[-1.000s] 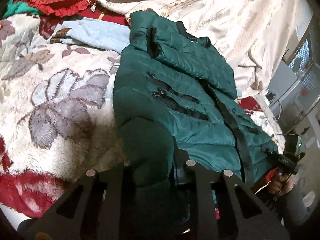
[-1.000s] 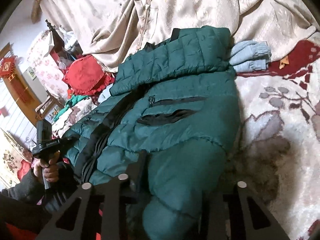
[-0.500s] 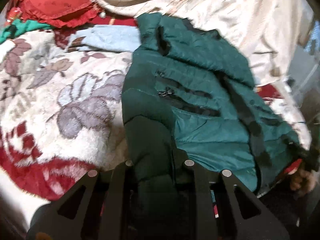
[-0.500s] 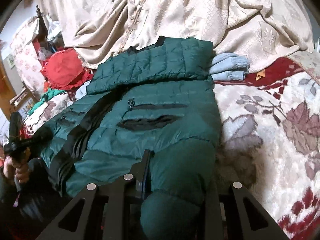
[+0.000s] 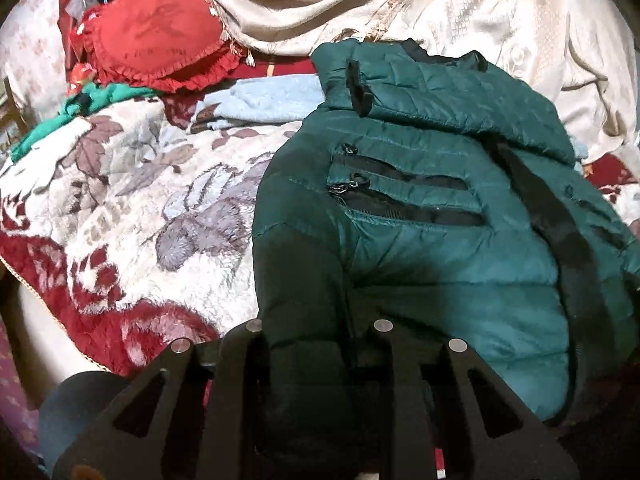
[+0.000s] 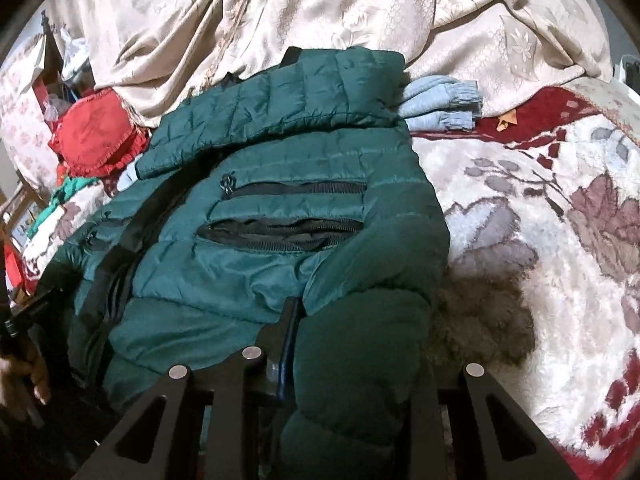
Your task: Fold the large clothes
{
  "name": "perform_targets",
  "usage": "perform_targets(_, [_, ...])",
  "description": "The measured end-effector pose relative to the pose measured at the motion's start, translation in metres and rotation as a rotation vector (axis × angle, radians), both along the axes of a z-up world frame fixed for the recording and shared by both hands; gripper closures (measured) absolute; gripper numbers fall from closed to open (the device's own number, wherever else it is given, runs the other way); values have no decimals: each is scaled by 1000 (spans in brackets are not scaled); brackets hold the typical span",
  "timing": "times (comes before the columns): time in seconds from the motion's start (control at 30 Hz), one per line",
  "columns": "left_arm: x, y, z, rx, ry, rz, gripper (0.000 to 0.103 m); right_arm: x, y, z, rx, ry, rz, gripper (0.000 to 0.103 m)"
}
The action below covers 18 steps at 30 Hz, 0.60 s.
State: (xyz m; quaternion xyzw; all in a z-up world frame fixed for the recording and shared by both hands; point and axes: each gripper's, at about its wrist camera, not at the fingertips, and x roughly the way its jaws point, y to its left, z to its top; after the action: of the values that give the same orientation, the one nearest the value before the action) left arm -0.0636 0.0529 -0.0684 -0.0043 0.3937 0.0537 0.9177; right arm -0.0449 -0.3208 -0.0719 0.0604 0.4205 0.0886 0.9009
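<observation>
A dark green quilted jacket (image 5: 440, 240) lies front up on the bed, its hood folded over the chest and two black pocket zips showing. My left gripper (image 5: 316, 332) holds one green sleeve (image 5: 304, 280) at the jacket's left edge; its jaws are opening slightly, with the padding still between the fingers. In the right wrist view the same jacket (image 6: 280, 200) fills the middle. There my right gripper (image 6: 352, 360) is shut on the other sleeve (image 6: 360, 340), which bulges up between its fingers.
A fluffy floral blanket (image 5: 140, 200) covers the bed. A folded pale blue garment (image 6: 440, 104) lies beside the hood, a red heart cushion (image 5: 156, 40) and a green cloth (image 5: 80, 108) further off. A beige quilt (image 6: 360, 8) is heaped behind. A hand (image 6: 24, 368) shows at the left edge.
Both views have swung across the bed while each gripper keeps its sleeve. The left view now takes in more of the red cushion, and the other hand has left it.
</observation>
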Motion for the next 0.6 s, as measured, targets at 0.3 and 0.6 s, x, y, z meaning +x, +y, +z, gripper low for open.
perform_targets(0.3, [3,-1,-6,5,22,7,80,3,-8,-2,13,24,-41,61])
perform_targets(0.6, [3,2,-8,-26,28,6,78,-8,2,10,17,-74,29,77])
